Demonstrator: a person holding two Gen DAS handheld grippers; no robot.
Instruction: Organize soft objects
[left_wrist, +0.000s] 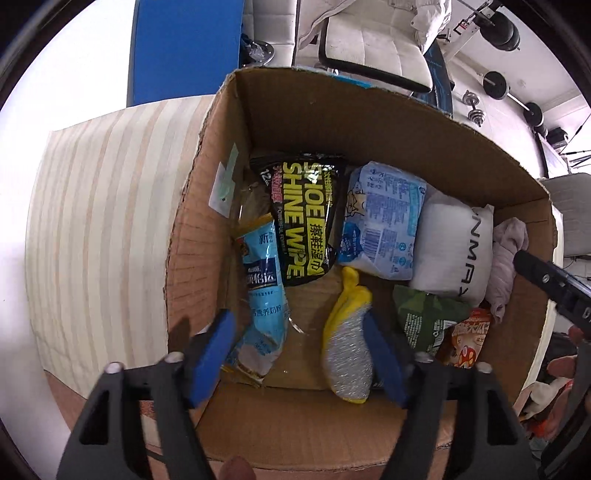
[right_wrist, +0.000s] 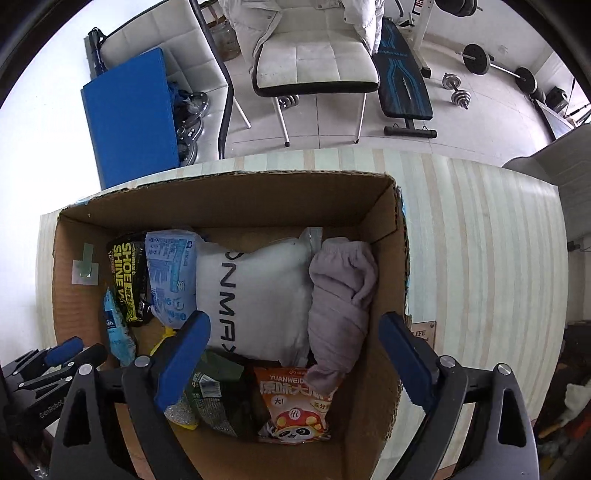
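Observation:
An open cardboard box (left_wrist: 207, 192) (right_wrist: 236, 192) holds soft things: a black shoe-wipe pack (left_wrist: 306, 218), a blue tissue pack (left_wrist: 384, 225), a white pillow pack (left_wrist: 454, 251) (right_wrist: 258, 295), a mauve cloth (right_wrist: 340, 302), a light blue milk-powder pouch (left_wrist: 264, 295), a yellow and silver scouring sponge (left_wrist: 347, 343), a green bag (left_wrist: 424, 317) and an orange snack bag (right_wrist: 295, 402). My left gripper (left_wrist: 299, 354) hovers open and empty over the box's near-left part. My right gripper (right_wrist: 291, 362) hovers open and empty over the box's near-right part.
The box stands on a pale striped wooden table (left_wrist: 92, 221) (right_wrist: 480, 240). Beyond it are a white chair (right_wrist: 317, 62), a blue board (right_wrist: 133, 118), a weight bench (right_wrist: 402, 85) and dumbbells (right_wrist: 458, 90) on the tiled floor.

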